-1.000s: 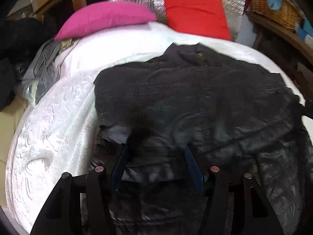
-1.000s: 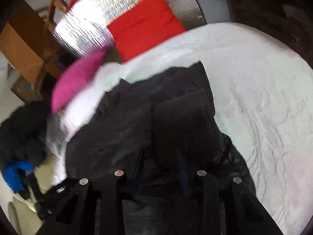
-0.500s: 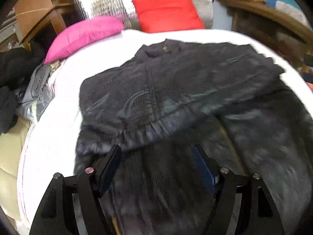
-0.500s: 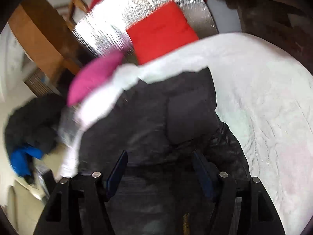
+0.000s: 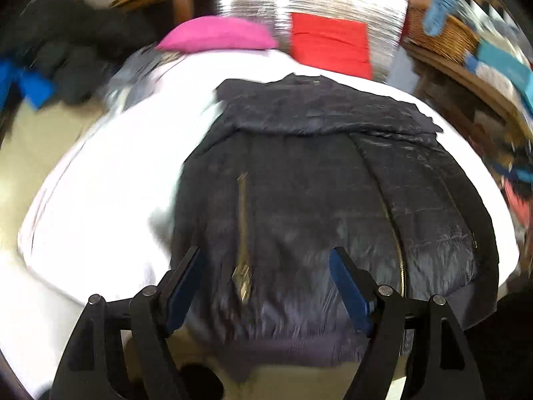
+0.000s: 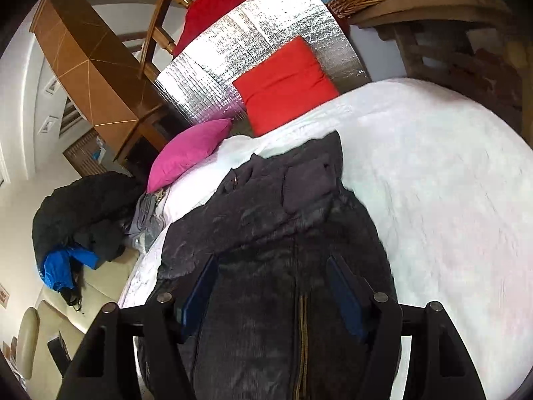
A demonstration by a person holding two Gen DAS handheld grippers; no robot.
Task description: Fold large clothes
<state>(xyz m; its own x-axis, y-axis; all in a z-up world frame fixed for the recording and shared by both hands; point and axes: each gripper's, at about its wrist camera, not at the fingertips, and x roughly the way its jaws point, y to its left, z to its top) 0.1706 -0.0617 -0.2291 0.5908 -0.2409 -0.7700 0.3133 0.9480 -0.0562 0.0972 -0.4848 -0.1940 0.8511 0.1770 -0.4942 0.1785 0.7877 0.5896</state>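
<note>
- Left gripper (image 5: 266, 276): jaws opening, blue pads wide apart, nothing pinched; hangs over the lower part of the dark jacket (image 5: 316, 200), nr its hem.
- Btwn the left fingers, a brass zip pull (image 5: 242, 278) lies on the jacket; view is motion-blurred.
- Right gripper (image 6: 271, 286): spread wide, empty; also above the jacket, w/ the main brass zip (image 6: 302, 343) running btwn its fingers.
- Jacket lies flat on the white bed cover (image 6: 449, 200), collar end away from both grippers; a folded flap of dark fabric sits across its far half.
- Jacket hem hangs over the bed edge nearest the grippers in the left view.
- Beyond the jacket's collar: pink pillow (image 6: 190, 151) and red cushion (image 6: 283, 85), side by side at the head of the bed.
- Behind the cushions, a silver foil sheet (image 6: 253, 40) stands upright.
- Off the jacket's pink-pillow side: heap of dark clothes (image 6: 83, 206) w/ a blue garment (image 6: 60, 270), off the bed.
- Past the red cushion, a wicker basket (image 5: 443, 38) sits on a wooden shelf.
</note>
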